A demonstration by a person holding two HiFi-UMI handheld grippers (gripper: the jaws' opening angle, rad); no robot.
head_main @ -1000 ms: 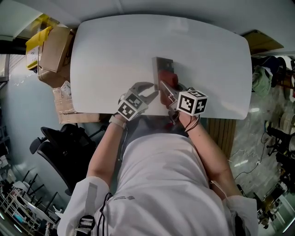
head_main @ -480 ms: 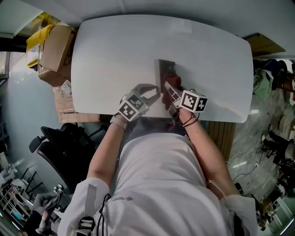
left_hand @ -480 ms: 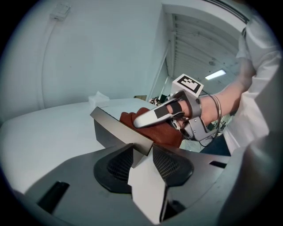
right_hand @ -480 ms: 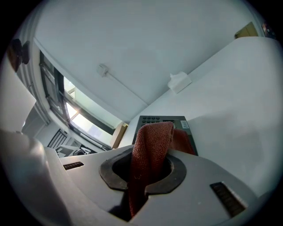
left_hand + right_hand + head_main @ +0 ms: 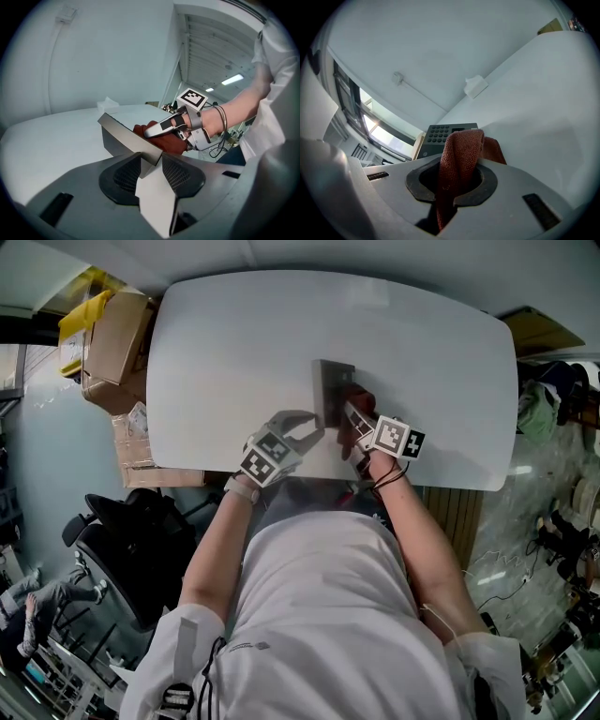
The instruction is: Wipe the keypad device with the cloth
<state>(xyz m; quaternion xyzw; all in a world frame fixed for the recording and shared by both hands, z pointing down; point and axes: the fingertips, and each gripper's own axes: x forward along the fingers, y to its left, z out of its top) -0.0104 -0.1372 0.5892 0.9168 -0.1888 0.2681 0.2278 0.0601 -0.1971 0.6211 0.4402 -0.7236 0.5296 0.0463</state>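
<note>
The grey keypad device (image 5: 334, 390) lies on the white table (image 5: 234, 352), near its front edge. My left gripper (image 5: 314, 433) is shut on the device's near left edge; in the left gripper view the grey casing (image 5: 123, 133) runs between its jaws (image 5: 151, 165). My right gripper (image 5: 360, 426) is shut on a red cloth (image 5: 362, 414) that rests on the device's right side. The right gripper view has the cloth (image 5: 460, 152) bunched in the jaws (image 5: 457, 185), with the dark keypad buttons (image 5: 440, 134) just beyond it.
Cardboard boxes (image 5: 108, 334) stand on the floor left of the table and a black office chair (image 5: 122, 531) sits near the person's left side. A small white object (image 5: 476, 86) rests at the table's far edge. Bare table surface lies behind the device and to either side of it.
My right gripper has shifted a little farther onto the device with the cloth. The left gripper has kept its hold and not moved.
</note>
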